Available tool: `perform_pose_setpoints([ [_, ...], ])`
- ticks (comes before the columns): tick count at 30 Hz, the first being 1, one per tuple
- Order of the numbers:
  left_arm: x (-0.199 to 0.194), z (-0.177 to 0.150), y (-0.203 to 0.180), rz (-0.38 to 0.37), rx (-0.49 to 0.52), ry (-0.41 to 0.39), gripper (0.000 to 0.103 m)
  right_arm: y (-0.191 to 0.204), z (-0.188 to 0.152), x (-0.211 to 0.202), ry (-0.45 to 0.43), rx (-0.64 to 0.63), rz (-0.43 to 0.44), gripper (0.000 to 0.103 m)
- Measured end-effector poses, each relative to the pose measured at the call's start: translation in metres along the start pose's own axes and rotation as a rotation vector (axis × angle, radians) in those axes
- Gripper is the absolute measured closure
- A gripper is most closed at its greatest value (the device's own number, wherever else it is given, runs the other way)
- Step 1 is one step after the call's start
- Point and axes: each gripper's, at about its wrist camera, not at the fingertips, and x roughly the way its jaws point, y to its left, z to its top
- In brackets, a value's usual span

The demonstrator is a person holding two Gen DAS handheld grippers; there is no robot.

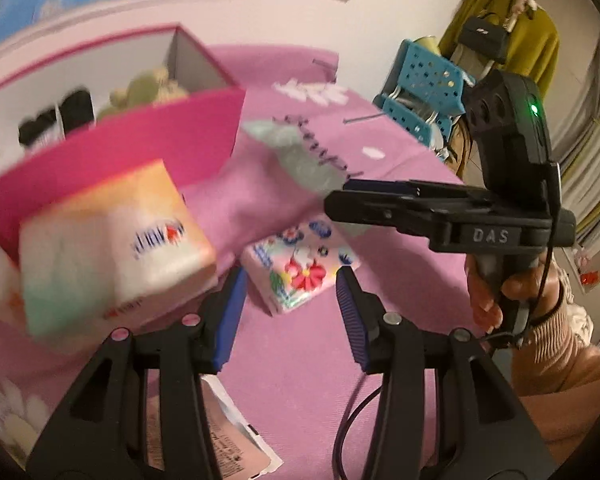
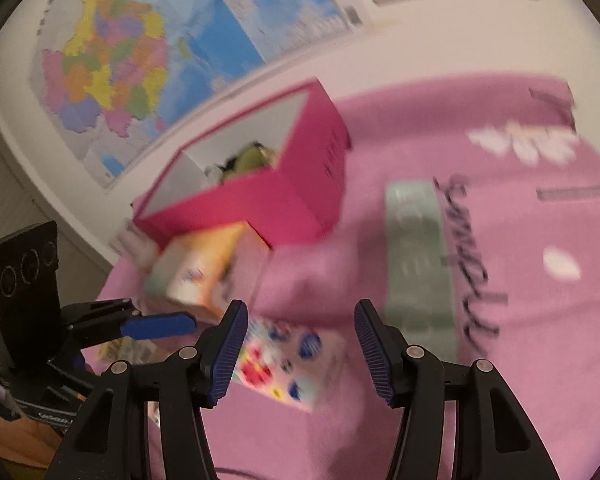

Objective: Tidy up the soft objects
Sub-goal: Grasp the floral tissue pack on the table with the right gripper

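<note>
A pink box [image 1: 148,140] stands open on the pink bedspread [image 1: 300,360], with plush toys [image 1: 148,88] and dark soft items inside. A large orange-and-white tissue pack [image 1: 112,248] leans against the box front, just left of my open left gripper [image 1: 290,308]. A small floral tissue pack [image 1: 300,268] lies on the bed between and beyond the left fingertips. In the right wrist view my right gripper [image 2: 300,336] is open and empty above the floral pack [image 2: 288,364]. The box [image 2: 260,192] and orange pack [image 2: 196,276] lie beyond it. The left gripper's blue finger [image 2: 156,326] shows at left.
A grey-green cloth [image 1: 300,152] lies on the bedspread behind the floral pack; it also shows in the right wrist view [image 2: 416,256]. A paper package [image 1: 220,440] lies under my left gripper. A blue perforated rack [image 1: 424,88] and hanging clothes [image 1: 512,36] stand beyond the bed's right edge. Maps [image 2: 140,52] cover the wall.
</note>
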Motion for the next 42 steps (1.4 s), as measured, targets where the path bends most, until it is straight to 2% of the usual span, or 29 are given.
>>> perform_pose_setpoints([
  [12,0.031,-0.008,0.007,0.007,-0.069,0.077,0.055,-0.006,-0.022,0.014,0.039,0.029,0.03,0.047],
  [16,0.036,-0.007,0.006,-0.006,-0.081,0.079,0.056,-0.006,-0.024,0.014,0.04,0.036,0.044,0.056],
  [18,0.037,-0.007,0.006,-0.03,-0.092,0.087,0.06,-0.006,-0.026,0.016,0.047,0.039,0.055,0.064],
  [22,0.036,-0.007,0.004,-0.027,-0.089,0.087,0.06,-0.001,-0.028,0.013,0.037,0.026,0.039,0.066],
  [42,-0.018,0.001,-0.011,0.013,-0.039,-0.044,0.06,0.039,-0.014,-0.018,-0.042,-0.07,0.067,0.066],
])
